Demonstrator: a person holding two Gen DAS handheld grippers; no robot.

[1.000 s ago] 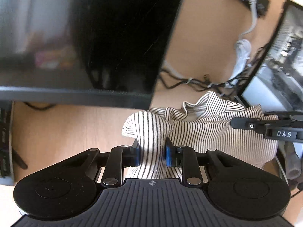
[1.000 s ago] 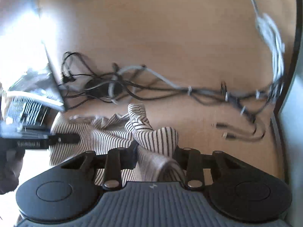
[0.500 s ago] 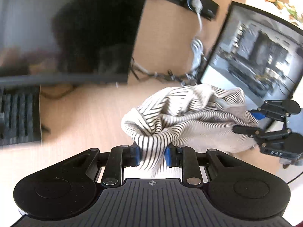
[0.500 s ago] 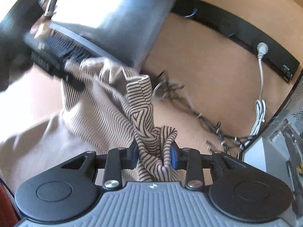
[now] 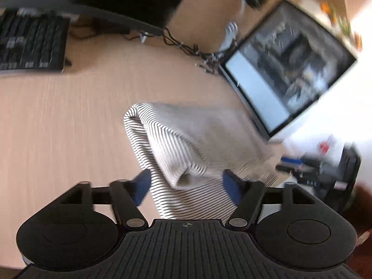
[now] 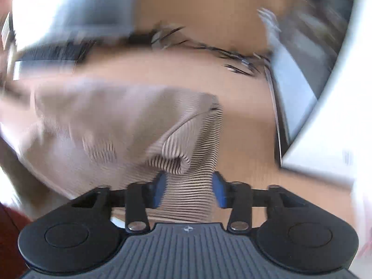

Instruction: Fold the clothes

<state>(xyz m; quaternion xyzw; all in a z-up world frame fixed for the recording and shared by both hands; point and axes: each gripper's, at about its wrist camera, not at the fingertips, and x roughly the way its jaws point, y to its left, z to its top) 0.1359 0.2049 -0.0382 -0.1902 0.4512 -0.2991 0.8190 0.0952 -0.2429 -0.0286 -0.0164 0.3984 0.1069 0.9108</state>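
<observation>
Left tongs (image 5: 186, 186): pads wide apart, striped cloth lying loose between them, not clamped.
Right tongs (image 6: 189, 189): pads apart too, as far as the blur lets me judge; cloth sits between without being pinched.
Striped garment (image 5: 193, 148): a doubled-over heap on the tabletop (image 5: 69, 121), toward its near edge, between keyboard (image 5: 30, 44) and monitor (image 5: 286, 69).
Long axis: across the near edge, tongs to tongs; rolled fold faces the near edge.
Risk: the loose upper layer could slide or spring open, skewing the fold; cables (image 5: 186, 46) behind could snag it.
</observation>
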